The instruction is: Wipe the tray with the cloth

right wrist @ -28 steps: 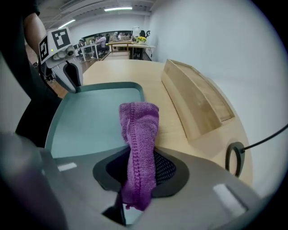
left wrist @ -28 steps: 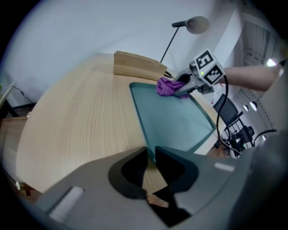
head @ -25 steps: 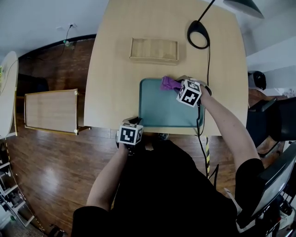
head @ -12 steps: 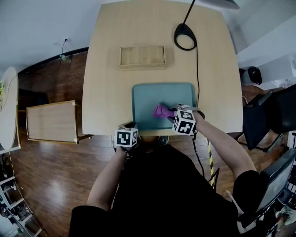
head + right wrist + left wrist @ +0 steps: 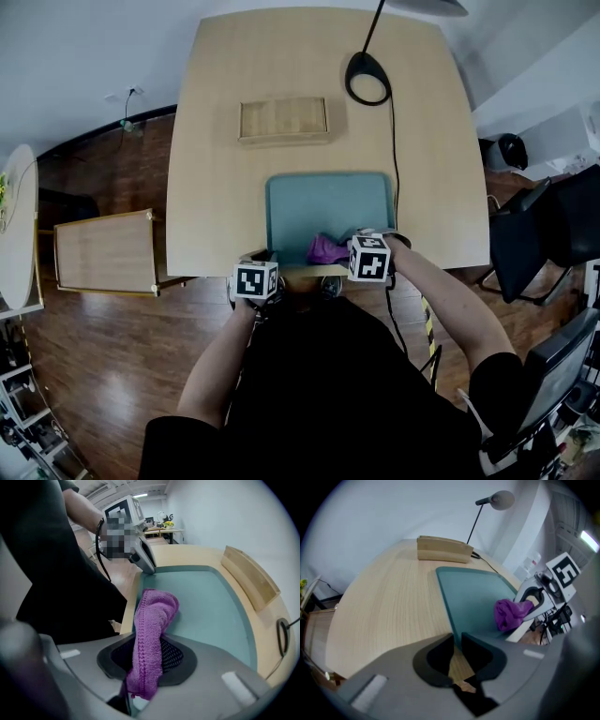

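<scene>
A teal tray (image 5: 328, 206) lies at the table's near edge. My left gripper (image 5: 266, 259) is shut on the tray's near left corner; in the left gripper view the tray's rim (image 5: 446, 603) runs into the narrow gap between the jaws of the left gripper (image 5: 457, 641). My right gripper (image 5: 350, 251) is shut on a purple cloth (image 5: 326, 249) and presses it onto the tray near the front edge. In the right gripper view the cloth (image 5: 153, 616) hangs out of the jaws of the right gripper (image 5: 151, 651) onto the tray (image 5: 206, 606).
A shallow wooden box (image 5: 283, 119) sits on the table beyond the tray. A black lamp base (image 5: 367, 79) with its cable stands at the far right. A low wooden stand (image 5: 103, 253) is on the floor to the left, and office chairs (image 5: 544, 234) are to the right.
My right gripper has dragged the cloth from the tray's far right corner back toward the near edge. The left gripper has stayed clamped on the tray's corner.
</scene>
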Tool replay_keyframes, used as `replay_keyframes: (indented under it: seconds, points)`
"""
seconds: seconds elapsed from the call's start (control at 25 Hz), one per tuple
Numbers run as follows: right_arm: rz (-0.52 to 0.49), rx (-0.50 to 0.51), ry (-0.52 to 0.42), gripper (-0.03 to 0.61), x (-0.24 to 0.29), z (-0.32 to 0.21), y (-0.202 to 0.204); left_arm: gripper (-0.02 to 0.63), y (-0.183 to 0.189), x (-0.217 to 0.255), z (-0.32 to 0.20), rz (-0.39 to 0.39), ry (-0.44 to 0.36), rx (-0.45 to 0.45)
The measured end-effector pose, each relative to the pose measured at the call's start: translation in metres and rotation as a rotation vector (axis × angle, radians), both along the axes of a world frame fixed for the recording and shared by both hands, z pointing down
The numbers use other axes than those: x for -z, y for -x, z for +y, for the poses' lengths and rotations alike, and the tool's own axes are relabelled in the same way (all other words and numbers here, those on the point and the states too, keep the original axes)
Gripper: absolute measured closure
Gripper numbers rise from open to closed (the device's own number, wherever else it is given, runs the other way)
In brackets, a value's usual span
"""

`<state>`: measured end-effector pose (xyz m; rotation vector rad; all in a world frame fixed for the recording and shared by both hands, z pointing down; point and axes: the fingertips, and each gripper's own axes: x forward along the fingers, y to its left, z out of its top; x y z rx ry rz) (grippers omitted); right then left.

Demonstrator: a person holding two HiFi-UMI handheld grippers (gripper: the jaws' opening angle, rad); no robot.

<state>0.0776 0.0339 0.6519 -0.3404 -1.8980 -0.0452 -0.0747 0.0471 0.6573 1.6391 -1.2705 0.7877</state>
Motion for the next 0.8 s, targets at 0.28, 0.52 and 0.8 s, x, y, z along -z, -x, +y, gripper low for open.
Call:
replay_keyframes:
  seconds: [0.28,0.52,0.8]
  points:
    - [0.016,0.013,-0.021,0.477,-0.002,-0.032,-0.001,0.535,0.002,0.002,0.001,-0.032,-0.005,0.005]
    - [0.041,-0.189,-0.143,0.477,-0.002,-0.128,-0.015,0.535,0.001,0.002,0.003,-0.028,-0.005,0.021]
    - [0.097,-0.204,-0.273,0.477,0.002,-0.201,-0.026,0.535,0.005,0.003,0.002,-0.03,-0.009,0.034]
